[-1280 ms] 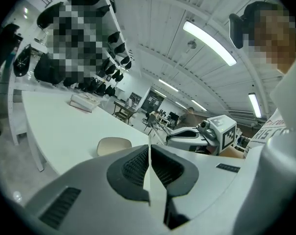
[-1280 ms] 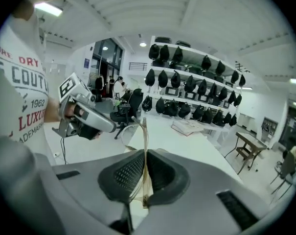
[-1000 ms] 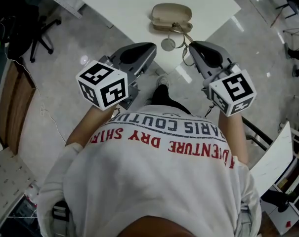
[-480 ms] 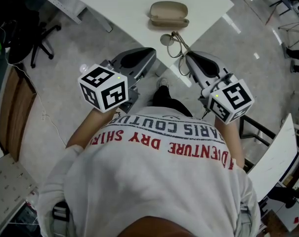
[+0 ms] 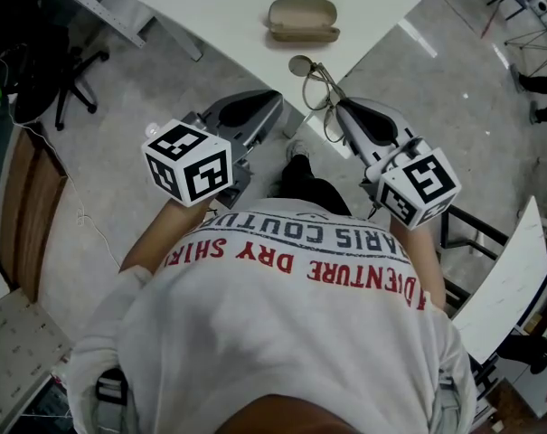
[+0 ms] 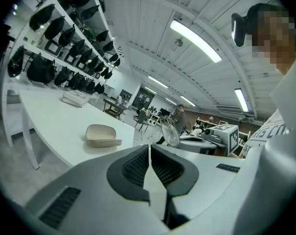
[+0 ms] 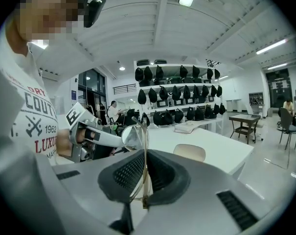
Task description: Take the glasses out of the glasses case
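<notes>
- Glasses point(image 5: 316, 93) are out of the glasses case point(image 5: 302, 19) and lifted over the near corner of the white worktop point(image 5: 219, 7). We see a thin gold wire frame with round lenses.
- We hold them in the right tool point(image 5: 341, 111). In the right gripper view its jaws are clamped on the frame wire, which runs up between the dark ribbed pads. One lens point(image 7: 132, 137) stands just beyond the jaw tips.
- From the head view, the farther lens sits over the worktop's near corner. The nearer one appears to hang past the edge, above the grey floor point(image 5: 146, 152).
- Our left tool point(image 5: 271, 102) is narrow: its jaws are drawn together, leaving only a slit, and nothing is between them. It hovers just off the same near corner, beside the right tool, and touches neither the glasses nor the case.
- The tan case lies on the worktop, set back from the near corner, and its lid appears to be down. It is apart from the glasses and from both tools.
- In the left gripper view the case rests on the worktop to the left of the jaws. A lens of the glasses shows to the right, in front of the right tool's marker cube point(image 6: 234, 136).
- Beyond the worktop's far side, the right gripper view shows shelves point(image 7: 177, 82) lined with dark bags.
</notes>
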Demonstrator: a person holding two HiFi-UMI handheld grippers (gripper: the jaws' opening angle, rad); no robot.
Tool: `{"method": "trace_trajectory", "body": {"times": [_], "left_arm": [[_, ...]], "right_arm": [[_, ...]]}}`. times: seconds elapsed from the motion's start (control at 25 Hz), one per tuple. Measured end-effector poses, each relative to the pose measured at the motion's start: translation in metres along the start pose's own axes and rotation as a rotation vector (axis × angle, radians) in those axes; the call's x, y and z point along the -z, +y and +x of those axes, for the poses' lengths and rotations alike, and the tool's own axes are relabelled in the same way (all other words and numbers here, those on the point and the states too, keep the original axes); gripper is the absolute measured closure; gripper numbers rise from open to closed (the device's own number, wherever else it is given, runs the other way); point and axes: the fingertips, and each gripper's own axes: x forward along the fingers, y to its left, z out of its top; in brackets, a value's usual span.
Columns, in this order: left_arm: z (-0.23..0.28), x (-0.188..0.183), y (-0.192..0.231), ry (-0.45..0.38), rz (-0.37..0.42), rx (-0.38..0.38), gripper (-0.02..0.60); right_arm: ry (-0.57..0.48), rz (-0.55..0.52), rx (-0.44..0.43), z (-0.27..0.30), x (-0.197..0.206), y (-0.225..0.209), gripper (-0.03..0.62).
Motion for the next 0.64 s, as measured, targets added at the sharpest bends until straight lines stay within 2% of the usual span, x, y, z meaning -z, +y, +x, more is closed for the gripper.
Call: {"method": "trace_trajectory", "body": {"times": [0.64], "left_arm": [[0.005,0.017,0.01,0.025,-0.023,-0.004,0.546]], "right_arm": [[0.001,0.021,-0.003,0.009,0.017,-0.005,0.561]]}}
